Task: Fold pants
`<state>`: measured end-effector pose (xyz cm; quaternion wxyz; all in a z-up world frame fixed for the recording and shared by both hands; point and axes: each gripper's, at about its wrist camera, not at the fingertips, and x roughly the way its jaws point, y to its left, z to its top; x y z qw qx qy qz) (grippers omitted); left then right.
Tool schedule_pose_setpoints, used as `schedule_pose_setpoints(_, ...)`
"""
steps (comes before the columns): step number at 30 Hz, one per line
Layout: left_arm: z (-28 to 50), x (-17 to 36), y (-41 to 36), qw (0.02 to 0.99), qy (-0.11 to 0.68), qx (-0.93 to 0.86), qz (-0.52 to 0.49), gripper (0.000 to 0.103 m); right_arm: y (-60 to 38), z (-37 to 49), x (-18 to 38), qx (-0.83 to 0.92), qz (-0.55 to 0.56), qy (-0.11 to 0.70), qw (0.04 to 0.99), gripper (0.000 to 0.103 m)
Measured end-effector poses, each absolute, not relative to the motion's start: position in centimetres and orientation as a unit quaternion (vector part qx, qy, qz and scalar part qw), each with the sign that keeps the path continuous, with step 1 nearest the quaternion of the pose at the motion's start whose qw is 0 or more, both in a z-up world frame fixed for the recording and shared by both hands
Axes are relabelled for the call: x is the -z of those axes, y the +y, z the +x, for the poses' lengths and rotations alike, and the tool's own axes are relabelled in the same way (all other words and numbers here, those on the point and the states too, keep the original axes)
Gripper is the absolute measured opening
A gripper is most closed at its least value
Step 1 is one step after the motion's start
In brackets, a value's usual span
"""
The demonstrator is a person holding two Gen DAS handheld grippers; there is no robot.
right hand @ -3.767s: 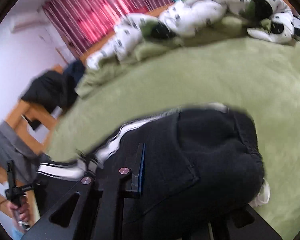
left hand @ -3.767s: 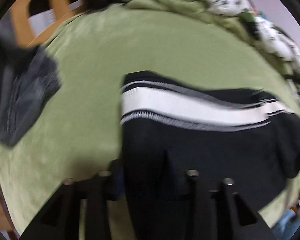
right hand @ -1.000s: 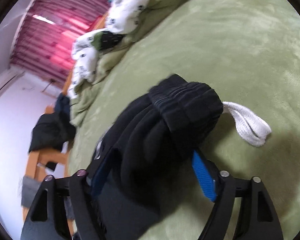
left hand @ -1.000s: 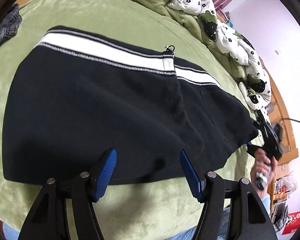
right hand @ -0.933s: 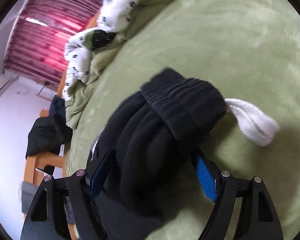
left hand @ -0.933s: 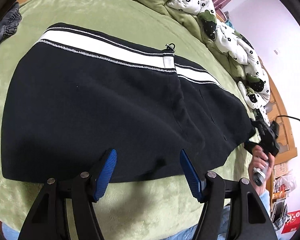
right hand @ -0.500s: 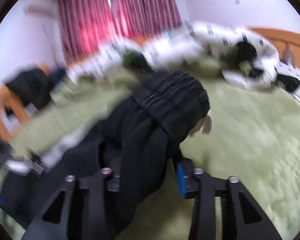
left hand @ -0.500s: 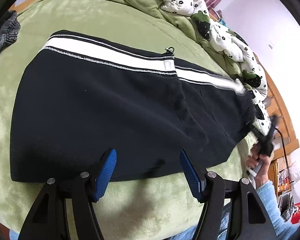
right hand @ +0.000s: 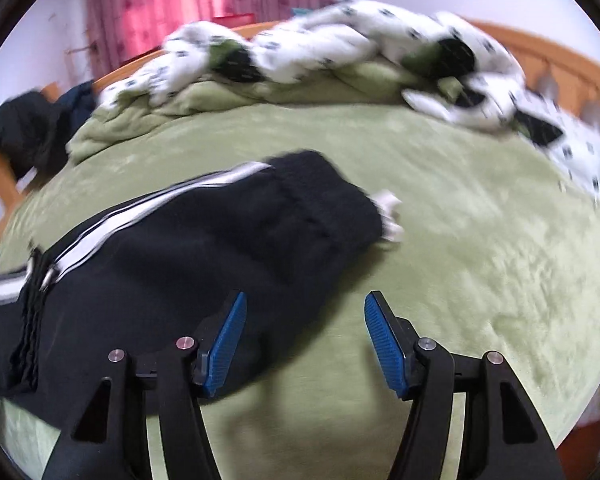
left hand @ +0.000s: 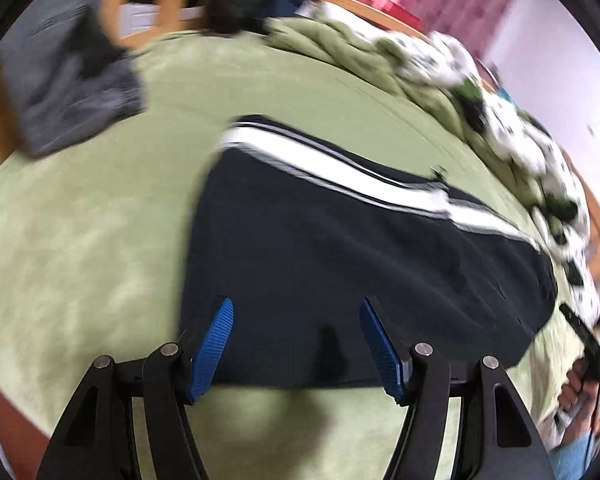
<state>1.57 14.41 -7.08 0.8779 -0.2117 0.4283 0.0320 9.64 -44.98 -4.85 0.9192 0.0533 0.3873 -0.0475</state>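
Observation:
Black pants (left hand: 360, 256) with a white side stripe lie flat on the green bed cover, legs to the left, waist to the right. My left gripper (left hand: 296, 344) is open and empty over their near edge. In the right wrist view the pants (right hand: 188, 264) lie with the ribbed waistband at the far end and a white drawstring (right hand: 388, 216) sticking out. My right gripper (right hand: 304, 336) is open and empty, just above the near edge of the waist end.
A green bed cover (right hand: 480, 248) spans both views. A crumpled white spotted duvet (right hand: 340, 48) lies along the far side by the wooden headboard (right hand: 572, 80). Grey clothing (left hand: 72, 92) hangs at the far left. Dark clothes (right hand: 24, 132) sit on a chair.
My right gripper has let go of the waistband and opened; the waist end now lies on the bed. My left gripper stayed open and swung left along the pants.

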Motion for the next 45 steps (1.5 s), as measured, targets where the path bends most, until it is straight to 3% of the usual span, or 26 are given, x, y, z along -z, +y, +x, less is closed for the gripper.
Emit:
schedule_pose_setpoints(9,0.5,12.7,19.1,0.835,0.434,-0.024,-0.337,0.063,-36.2,8.8,5.4,-0.034,0.047,0.409,0.911,0.06)
schedule_pose_setpoints(13,0.9,13.2,18.1,0.845,0.422,-0.033,-0.327,0.063,-33.1,8.3,6.5,-0.05,0.054,0.427,0.901,0.059)
schedule_pose_setpoints(17,1.4,13.3,17.2,0.849,0.419,-0.03,-0.32,0.063,-31.6,8.9,9.0,-0.074,0.074,0.465,0.879,0.047)
schedule_pose_setpoints(19,1.4,13.4,17.4,0.848,0.417,-0.032,-0.326,0.063,-30.8,9.2,10.9,-0.072,0.067,0.485,0.869,0.047)
schedule_pose_setpoints(34,0.6,13.8,18.8,0.838,0.409,-0.009,-0.36,0.061,-31.5,7.2,11.5,-0.057,0.116,0.423,0.897,0.047)
schedule_pose_setpoints(35,0.6,13.8,18.7,0.839,0.412,-0.016,-0.356,0.057,-31.5,7.2,11.3,-0.056,0.117,0.423,0.897,0.047)
schedule_pose_setpoints(36,0.5,13.7,18.6,0.839,0.413,-0.018,-0.354,0.045,-31.5,7.3,11.2,-0.056,0.116,0.424,0.896,0.047)
schedule_pose_setpoints(37,0.6,13.6,18.5,0.837,0.415,-0.013,-0.355,0.039,-31.5,7.5,10.9,-0.056,0.11,0.425,0.897,0.047)
schedule_pose_setpoints(45,0.6,9.3,16.5,0.873,0.395,-0.027,-0.284,0.018,-30.3,7.1,9.4,-0.11,0.056,0.434,0.893,0.047)
